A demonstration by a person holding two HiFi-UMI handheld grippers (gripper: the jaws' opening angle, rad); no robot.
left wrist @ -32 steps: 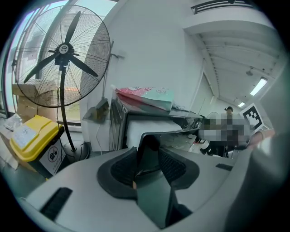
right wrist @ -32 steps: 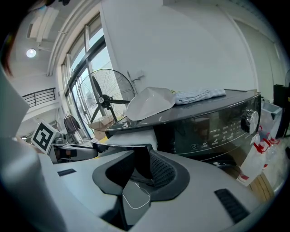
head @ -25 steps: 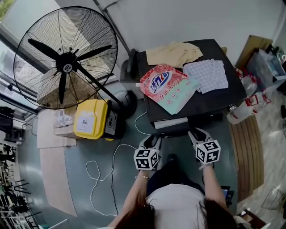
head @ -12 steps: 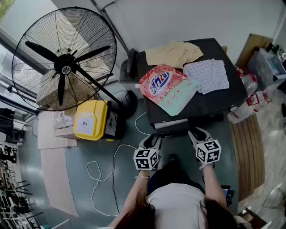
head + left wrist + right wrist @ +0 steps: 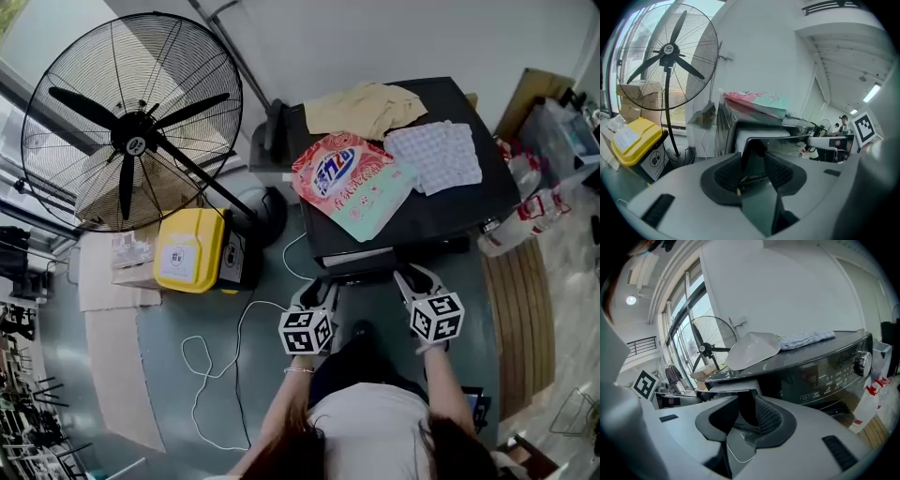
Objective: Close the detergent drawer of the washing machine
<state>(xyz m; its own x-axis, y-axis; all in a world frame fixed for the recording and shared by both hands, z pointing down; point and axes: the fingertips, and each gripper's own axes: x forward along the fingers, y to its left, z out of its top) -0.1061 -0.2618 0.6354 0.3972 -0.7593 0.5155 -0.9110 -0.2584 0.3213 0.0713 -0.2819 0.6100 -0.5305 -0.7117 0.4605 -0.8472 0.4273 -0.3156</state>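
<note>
The drawer [image 5: 358,257] stands pulled out of the machine [image 5: 450,211] at the front's left end, just below centre frame in the head view. It juts toward the bottom of the frame, toward me. What I see of it is a pale strip over a dark front panel. That front face runs left to right across the frame, climbing slightly to the right, so I judge the closing push goes up-frame, square to that face.

My left gripper [image 5: 317,289] sits just below and left of the drawer's left corner. My right gripper [image 5: 415,279] sits just below and right of its right end. The two flank the drawer, and both point up-frame at the machine. I cannot tell from above whether either touches it.

In the left gripper view the left gripper's [image 5: 753,161] jaws stand apart and clamp nothing, with the drawer [image 5: 757,136] dead ahead beyond the tips. In the right gripper view the right gripper's [image 5: 743,411] jaws are likewise apart and empty. There the drawer [image 5: 724,386] lies ahead and a little left, under the machine's top edge.

I judge the left one better lined up. A push on one corner could skew the drawer in its slot.
</note>
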